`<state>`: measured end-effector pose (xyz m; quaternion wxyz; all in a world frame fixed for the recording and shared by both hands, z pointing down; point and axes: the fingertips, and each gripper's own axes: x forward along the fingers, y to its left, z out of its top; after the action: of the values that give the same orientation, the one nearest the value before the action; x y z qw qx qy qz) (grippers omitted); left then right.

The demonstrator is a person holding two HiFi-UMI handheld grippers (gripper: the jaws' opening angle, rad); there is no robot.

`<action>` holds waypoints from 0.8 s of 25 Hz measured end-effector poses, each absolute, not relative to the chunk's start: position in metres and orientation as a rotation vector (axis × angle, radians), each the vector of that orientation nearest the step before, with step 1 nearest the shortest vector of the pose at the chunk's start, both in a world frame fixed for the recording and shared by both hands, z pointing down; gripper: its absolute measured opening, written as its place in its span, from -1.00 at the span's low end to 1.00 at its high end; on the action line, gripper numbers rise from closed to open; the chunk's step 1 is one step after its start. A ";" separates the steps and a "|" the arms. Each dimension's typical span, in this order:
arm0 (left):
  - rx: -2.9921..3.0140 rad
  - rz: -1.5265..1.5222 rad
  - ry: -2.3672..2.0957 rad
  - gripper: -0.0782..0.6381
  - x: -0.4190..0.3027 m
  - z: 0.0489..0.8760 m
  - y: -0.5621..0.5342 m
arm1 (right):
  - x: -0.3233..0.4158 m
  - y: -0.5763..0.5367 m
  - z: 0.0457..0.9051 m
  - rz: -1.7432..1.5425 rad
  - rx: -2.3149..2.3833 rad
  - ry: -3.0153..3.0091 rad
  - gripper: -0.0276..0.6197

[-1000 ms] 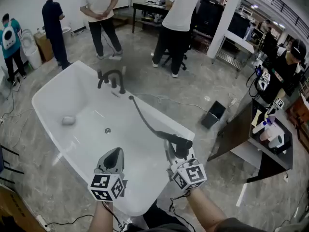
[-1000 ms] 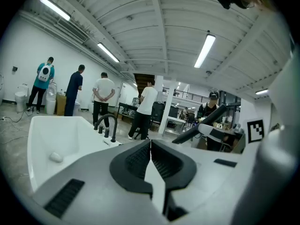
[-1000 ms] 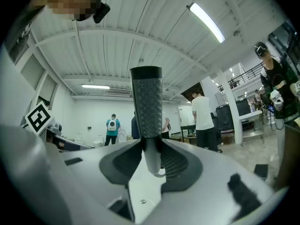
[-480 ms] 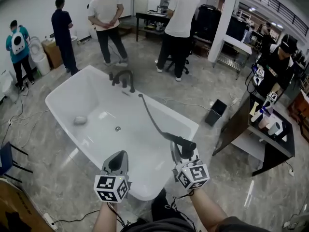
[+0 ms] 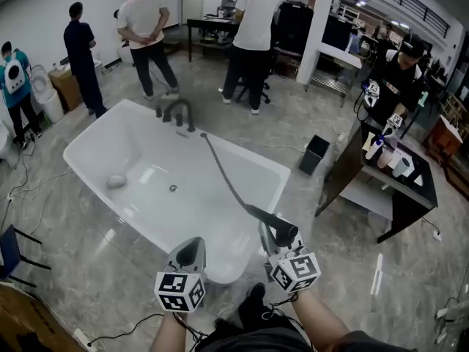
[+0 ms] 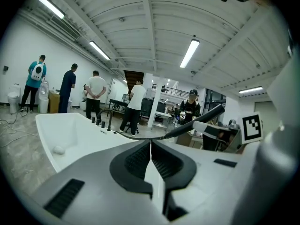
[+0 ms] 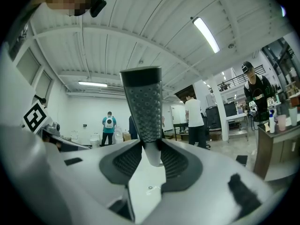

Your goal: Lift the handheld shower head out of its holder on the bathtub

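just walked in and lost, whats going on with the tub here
A person is working two handheld grippers at the near end of a white bathtub. The right gripper is clamped on the shower head, held clear of the tub, its hose running back to the faucet. The left gripper is shut and empty.

A grey marbled floor (image 5: 344,270) fills the frame, and the white bathtub (image 5: 253,158) stands on it left of centre, running from the upper left toward the bottom middle. A small black bin (image 5: 314,155) sits on the floor just right of the tub, a dark table (image 5: 396,196) stands at the right, and loose cables (image 5: 22,189) trail along the left edge
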<state>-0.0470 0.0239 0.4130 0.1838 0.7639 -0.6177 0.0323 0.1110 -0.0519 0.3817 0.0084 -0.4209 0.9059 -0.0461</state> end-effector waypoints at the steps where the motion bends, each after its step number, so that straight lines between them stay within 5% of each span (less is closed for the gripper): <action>1: 2.155 0.087 -1.737 -0.73 -0.044 0.412 0.029 | 0.113 -0.046 0.380 -0.135 -1.304 2.836 -0.50; 20: 2.061 0.036 -1.859 -0.73 0.055 0.388 0.140 | 0.175 0.087 0.353 0.120 -0.903 3.027 -0.50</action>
<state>0.0552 0.1404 0.3879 0.1817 0.7302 -0.6586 0.0126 0.1754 0.0871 0.3534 -0.0098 -0.2857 0.9575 0.0380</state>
